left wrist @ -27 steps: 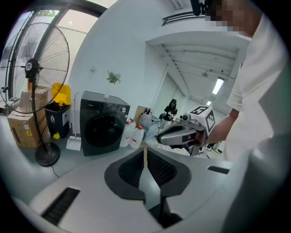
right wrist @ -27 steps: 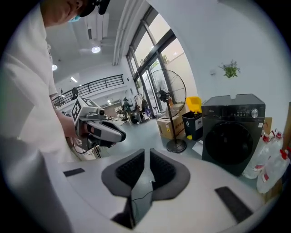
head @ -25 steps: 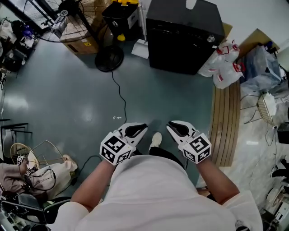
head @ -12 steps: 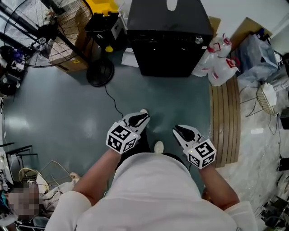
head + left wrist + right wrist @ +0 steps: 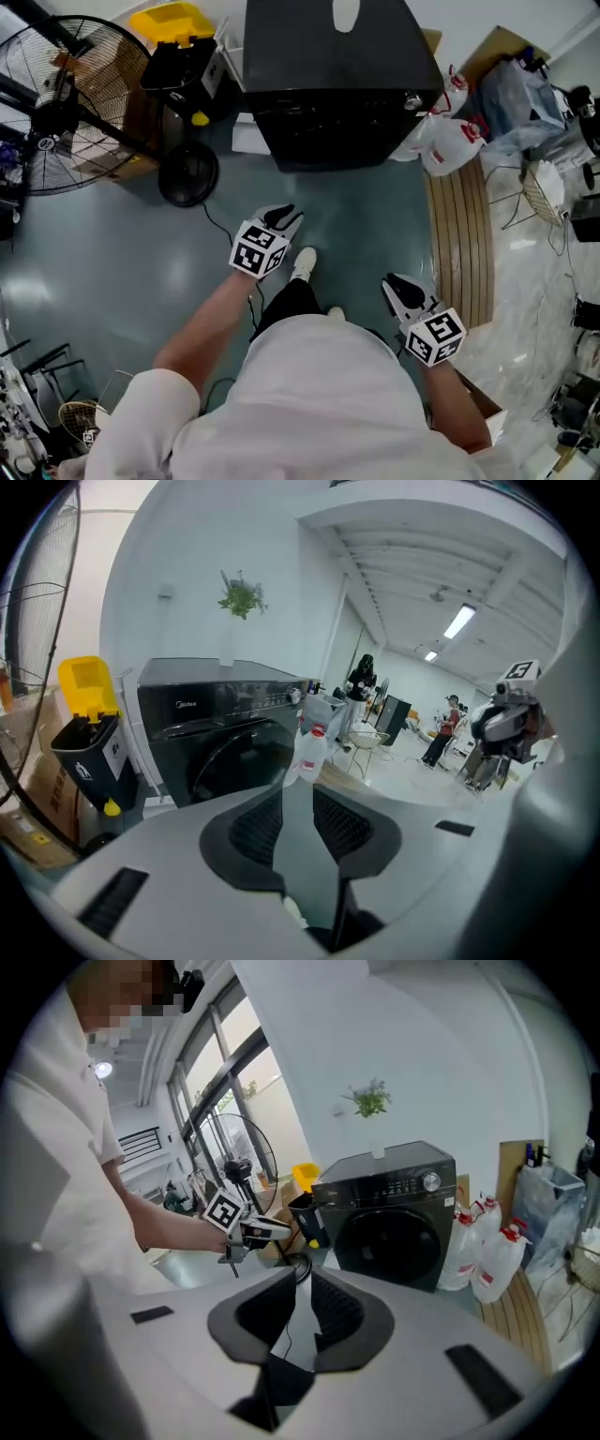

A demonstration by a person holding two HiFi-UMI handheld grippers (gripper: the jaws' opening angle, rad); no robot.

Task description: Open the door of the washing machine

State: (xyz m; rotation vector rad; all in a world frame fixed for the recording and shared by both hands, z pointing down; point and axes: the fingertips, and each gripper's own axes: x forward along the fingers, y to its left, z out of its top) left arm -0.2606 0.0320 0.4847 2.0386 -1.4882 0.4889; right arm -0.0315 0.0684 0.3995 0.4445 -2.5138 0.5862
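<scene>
Grey-green workshop floor fills the head view, with the black washing machine against the far wall, well ahead of both pairs of jaws. A big fan stands off to their left and plastic jugs ahead to the right. The left gripper is held forward on a stretched arm, its tips pointing at the machine's front but well short of it. The right gripper hangs back close to the person's body, elbow bent, tips aimed forward and slightly inward. In the left gripper view the jaws stand a little apart with nothing between them, only floor showing through the gap. The round door lies beyond the tips and a little to their left, shut as far as I can tell, and I can make out no handle on it. In the right gripper view these jaws too are parted by a narrow gap and empty, and the door sits beyond and to their right. The step in hand looks like the approach. To do it well, I judge the leading gripper should close the distance and find the door's pull edge or recess. The jaws should stay parted until they straddle it, then grip and swing it out along the hinge arc rather than tug straight back.
</scene>
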